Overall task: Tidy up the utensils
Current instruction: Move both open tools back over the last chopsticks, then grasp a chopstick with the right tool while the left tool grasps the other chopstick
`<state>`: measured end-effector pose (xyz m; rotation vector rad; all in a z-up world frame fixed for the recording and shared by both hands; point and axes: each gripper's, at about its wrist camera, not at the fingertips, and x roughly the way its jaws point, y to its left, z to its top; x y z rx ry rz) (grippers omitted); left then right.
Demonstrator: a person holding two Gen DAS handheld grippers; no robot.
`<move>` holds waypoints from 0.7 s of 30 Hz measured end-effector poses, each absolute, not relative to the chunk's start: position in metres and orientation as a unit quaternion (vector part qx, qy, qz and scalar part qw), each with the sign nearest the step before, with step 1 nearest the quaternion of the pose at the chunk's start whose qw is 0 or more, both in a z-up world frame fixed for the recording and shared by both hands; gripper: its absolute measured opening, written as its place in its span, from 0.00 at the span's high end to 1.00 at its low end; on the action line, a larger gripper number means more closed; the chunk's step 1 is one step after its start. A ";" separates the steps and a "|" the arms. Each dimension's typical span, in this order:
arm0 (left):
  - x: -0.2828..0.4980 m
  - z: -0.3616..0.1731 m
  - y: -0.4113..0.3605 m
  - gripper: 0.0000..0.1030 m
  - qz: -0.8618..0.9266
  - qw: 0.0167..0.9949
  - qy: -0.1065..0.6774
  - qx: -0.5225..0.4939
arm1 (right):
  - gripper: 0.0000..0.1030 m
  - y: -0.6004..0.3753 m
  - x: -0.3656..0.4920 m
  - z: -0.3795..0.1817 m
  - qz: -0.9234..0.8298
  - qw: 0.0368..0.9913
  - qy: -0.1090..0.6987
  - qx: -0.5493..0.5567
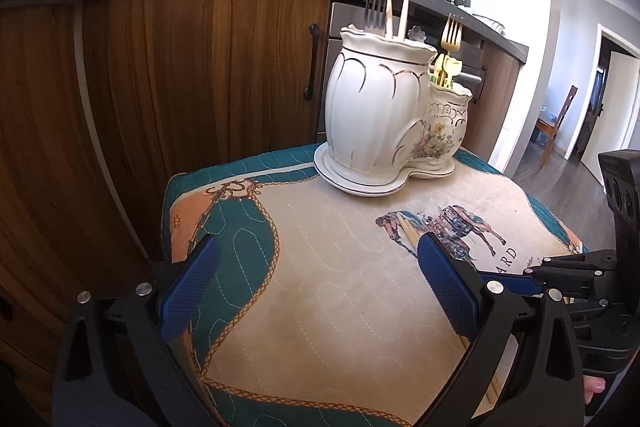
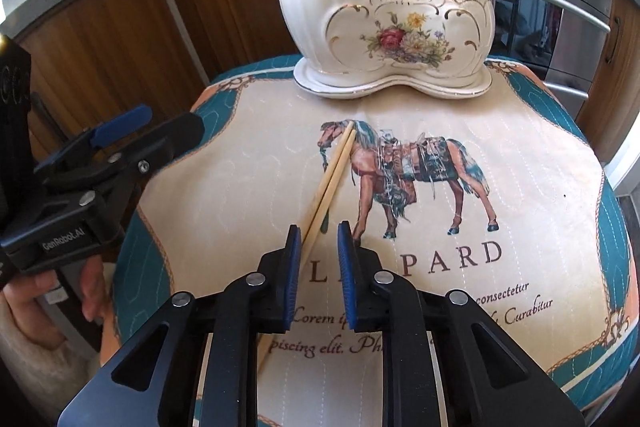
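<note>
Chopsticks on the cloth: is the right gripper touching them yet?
Cannot tell. In the right wrist view the chopsticks pass between the right gripper's open fingers, but whether a pad contacts them is unclear.

Pale chopsticks (image 2: pixel 330 179) flat before ceramic holder (image 2: pixel 384 15).

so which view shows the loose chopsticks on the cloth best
The right wrist view. The chopsticks lie nearly full length across the horse print, running down between that gripper's fingers. In the left wrist view only short bits show, the rest hidden behind the blue finger.
</note>
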<state>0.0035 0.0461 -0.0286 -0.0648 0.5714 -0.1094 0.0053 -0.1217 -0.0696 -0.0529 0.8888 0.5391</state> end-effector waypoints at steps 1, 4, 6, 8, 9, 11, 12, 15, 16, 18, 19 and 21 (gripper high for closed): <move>0.004 -0.029 0.047 0.06 -0.053 0.957 0.283 -0.034 | 0.81 -0.119 0.006 -0.070 0.255 0.867 0.427 -0.031; 0.005 -0.030 0.047 0.06 -0.054 0.956 0.285 -0.036 | 0.83 -0.117 0.008 -0.073 0.252 0.864 0.434 -0.039; 0.004 -0.030 0.046 0.06 -0.056 0.956 0.285 -0.033 | 0.83 -0.118 0.010 -0.073 0.247 0.863 0.439 -0.037; 0.004 -0.030 0.047 0.06 -0.056 0.956 0.286 -0.035 | 0.82 -0.116 0.014 -0.076 0.244 0.859 0.448 -0.033; 0.005 -0.030 0.047 0.06 -0.056 0.956 0.286 -0.037 | 0.82 -0.113 0.016 -0.076 0.241 0.862 0.444 -0.039; 0.006 -0.031 0.049 0.06 -0.055 0.955 0.289 -0.042 | 0.87 -0.111 0.018 -0.076 0.237 0.865 0.439 -0.043; 0.007 -0.032 0.050 0.06 -0.056 0.955 0.289 -0.044 | 0.91 -0.112 0.018 -0.076 0.233 0.868 0.436 -0.043; 0.006 -0.032 0.050 0.09 -0.058 0.954 0.290 -0.046 | 0.95 -0.125 0.016 -0.076 0.235 0.870 0.432 -0.023; 0.006 -0.032 0.049 0.09 -0.058 0.954 0.290 -0.043 | 0.95 -0.132 0.015 -0.074 0.233 0.873 0.427 -0.018; 0.005 -0.031 0.041 0.09 -0.065 0.953 0.295 -0.030 | 0.95 -0.151 0.011 -0.067 0.225 0.885 0.408 -0.011; 0.005 -0.031 0.038 0.09 -0.070 0.951 0.299 -0.024 | 0.95 -0.160 0.011 -0.064 0.220 0.888 0.403 -0.003; 0.005 -0.032 0.022 0.16 -0.083 0.946 0.313 0.006 | 0.95 -0.183 0.015 -0.060 0.212 0.891 0.400 0.023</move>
